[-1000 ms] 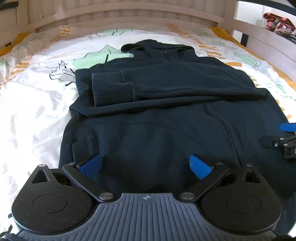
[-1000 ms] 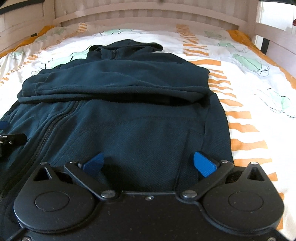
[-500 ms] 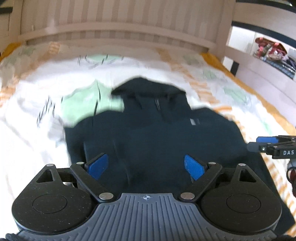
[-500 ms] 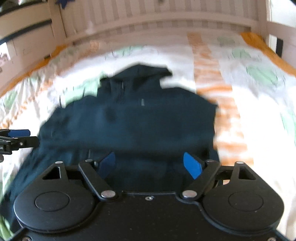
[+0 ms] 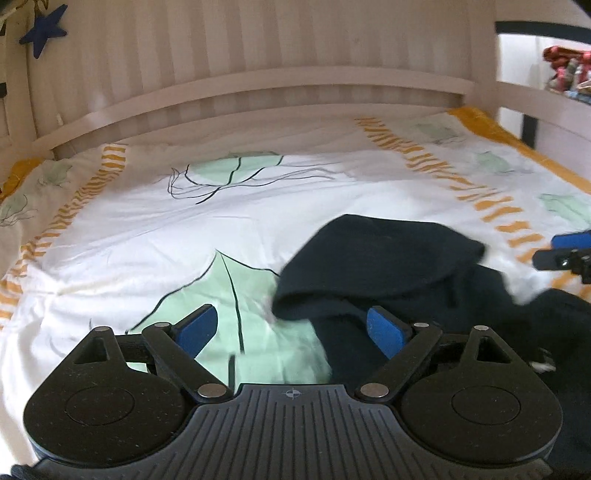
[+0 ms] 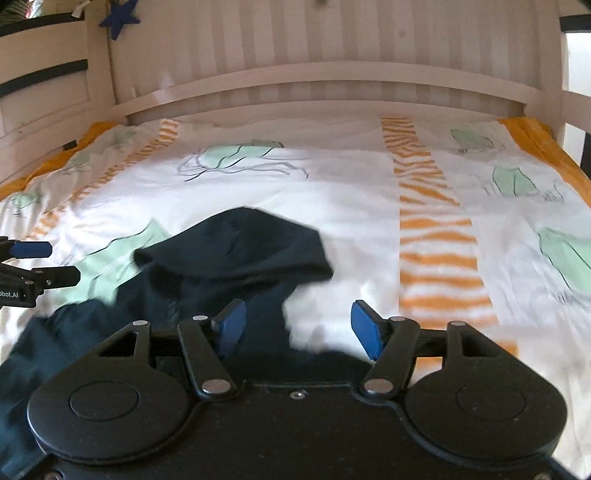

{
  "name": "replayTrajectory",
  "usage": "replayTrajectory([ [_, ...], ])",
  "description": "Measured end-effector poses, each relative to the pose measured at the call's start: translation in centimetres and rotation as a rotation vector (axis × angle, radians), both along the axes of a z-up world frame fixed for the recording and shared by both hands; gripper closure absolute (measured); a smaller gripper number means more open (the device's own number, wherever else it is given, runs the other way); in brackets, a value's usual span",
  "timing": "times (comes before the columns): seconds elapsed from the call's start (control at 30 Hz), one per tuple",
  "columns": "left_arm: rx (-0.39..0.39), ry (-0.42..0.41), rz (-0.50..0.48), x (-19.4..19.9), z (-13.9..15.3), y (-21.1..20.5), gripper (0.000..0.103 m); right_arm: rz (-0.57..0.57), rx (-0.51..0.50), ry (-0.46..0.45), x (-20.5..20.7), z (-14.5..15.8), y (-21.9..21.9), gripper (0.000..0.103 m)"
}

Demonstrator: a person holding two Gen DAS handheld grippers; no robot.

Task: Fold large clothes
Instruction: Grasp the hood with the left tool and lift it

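- Left wrist view: my left gripper (image 5: 291, 328) has its jaws spread wide with nothing between them. The left blue pad (image 5: 195, 328) hangs over a green leaf print on the bedspread (image 5: 147, 236); the right one sits over dark cloth.
- Same view: the navy hoodie (image 5: 388, 266) is bunched up toward the right side of the bed, hood end pointing at the headboard (image 5: 258, 85), the rest trailing off under the camera's right side. It's a bit blurry, so I can't make out how it's folded.
- My right gripper (image 5: 565, 254) pokes in at the right edge, just past the hoodie.
- Right wrist view: my right gripper (image 6: 297, 328) is also spread wide open, gripping nothing. Its left pad is over the hoodie (image 6: 236, 251), the right one over white sheet beside an orange stripe.
- Here the hoodie lies left of the bed's middle, running down to the near-left corner, and my left gripper (image 6: 33, 269) shows at the left edge next to it.
- A blue star (image 6: 120, 18) hangs on the bed frame at top left.
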State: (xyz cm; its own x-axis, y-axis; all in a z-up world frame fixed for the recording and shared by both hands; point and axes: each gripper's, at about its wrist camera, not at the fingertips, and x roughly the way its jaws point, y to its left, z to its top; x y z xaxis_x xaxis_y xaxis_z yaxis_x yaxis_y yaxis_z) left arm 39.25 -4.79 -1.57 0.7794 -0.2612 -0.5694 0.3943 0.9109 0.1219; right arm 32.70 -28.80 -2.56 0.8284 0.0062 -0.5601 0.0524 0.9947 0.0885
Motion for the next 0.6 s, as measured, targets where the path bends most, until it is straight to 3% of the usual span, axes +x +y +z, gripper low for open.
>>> replayTrajectory([
  [0.27, 0.109, -0.006, -0.013, 4.4, -3.0, -1.9, 0.018, 0.01, -0.106, 0.058, 6.6, -2.6, -1.3, 0.036],
  [0.43, 0.172, -0.014, -0.06, 4.9, -4.1, -2.5, 0.018, 0.022, -0.137, 0.119, 8.2, -4.1, -1.8, 0.036],
  [0.6, 0.203, -0.046, -0.083, 5.9, -4.8, -3.4, 0.018, 0.038, -0.139, 0.117, 8.7, -4.5, -1.9, 0.036],
])
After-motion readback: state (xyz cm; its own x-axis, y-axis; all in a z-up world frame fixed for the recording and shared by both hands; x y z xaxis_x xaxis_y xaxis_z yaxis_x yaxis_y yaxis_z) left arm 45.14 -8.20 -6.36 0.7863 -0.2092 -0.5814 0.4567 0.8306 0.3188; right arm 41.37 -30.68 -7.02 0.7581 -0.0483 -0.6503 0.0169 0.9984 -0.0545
